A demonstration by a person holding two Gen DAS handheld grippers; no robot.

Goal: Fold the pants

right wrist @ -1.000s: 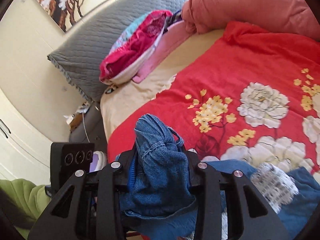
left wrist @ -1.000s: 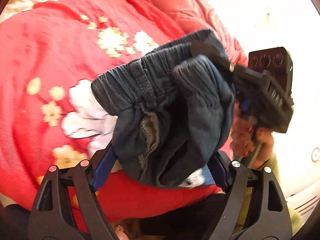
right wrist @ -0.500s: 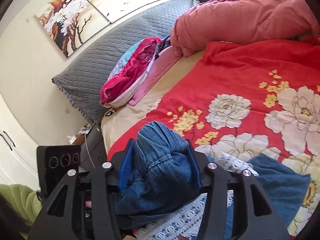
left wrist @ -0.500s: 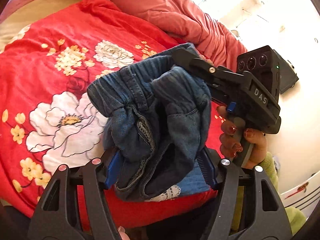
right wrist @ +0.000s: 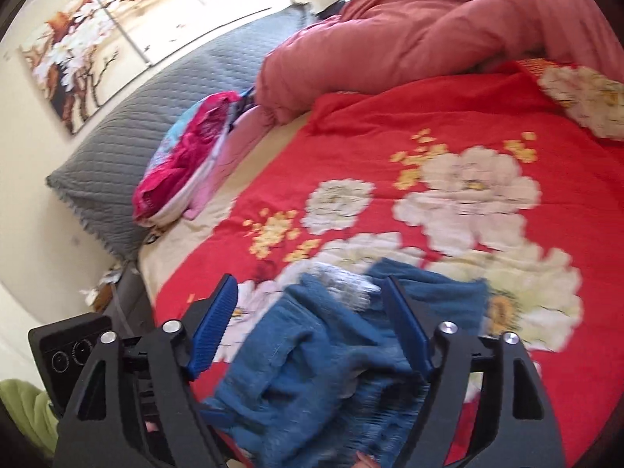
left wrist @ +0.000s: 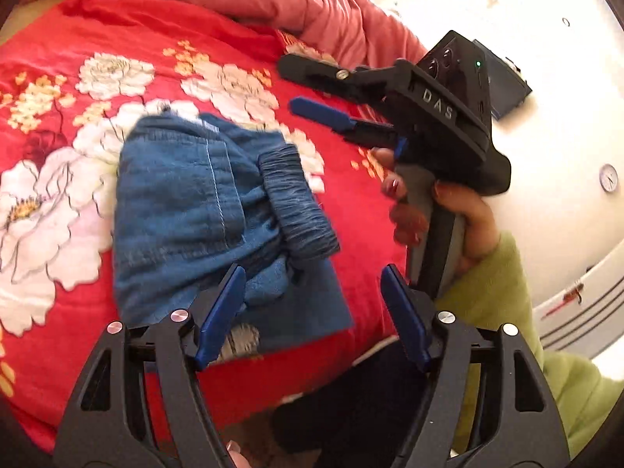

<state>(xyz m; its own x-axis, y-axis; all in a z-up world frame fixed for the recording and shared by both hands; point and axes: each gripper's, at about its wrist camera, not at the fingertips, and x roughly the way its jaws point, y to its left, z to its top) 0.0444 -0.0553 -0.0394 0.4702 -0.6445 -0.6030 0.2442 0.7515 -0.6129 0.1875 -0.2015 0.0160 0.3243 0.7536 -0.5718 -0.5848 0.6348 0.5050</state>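
Observation:
The blue denim pants (left wrist: 202, 214) lie bunched on the red flowered blanket (left wrist: 58, 78) near the bed's front edge, with the dark elastic waistband (left wrist: 298, 208) on their right side. My left gripper (left wrist: 312, 284) is open and empty just above their near edge. My right gripper (left wrist: 290, 85) is open and empty, held to the right of the pants. In the right wrist view the right gripper (right wrist: 310, 296) hovers open over the crumpled pants (right wrist: 331, 355).
A pink duvet (right wrist: 429, 27) is heaped at the back of the bed. A grey quilted pillow (right wrist: 163, 89) and folded pink and magenta clothes (right wrist: 191, 160) lie at the head end. The bed edge runs close under both grippers.
Both grippers were shut on the pants and held them up. Now both have opened and the pants lie on the blanket.

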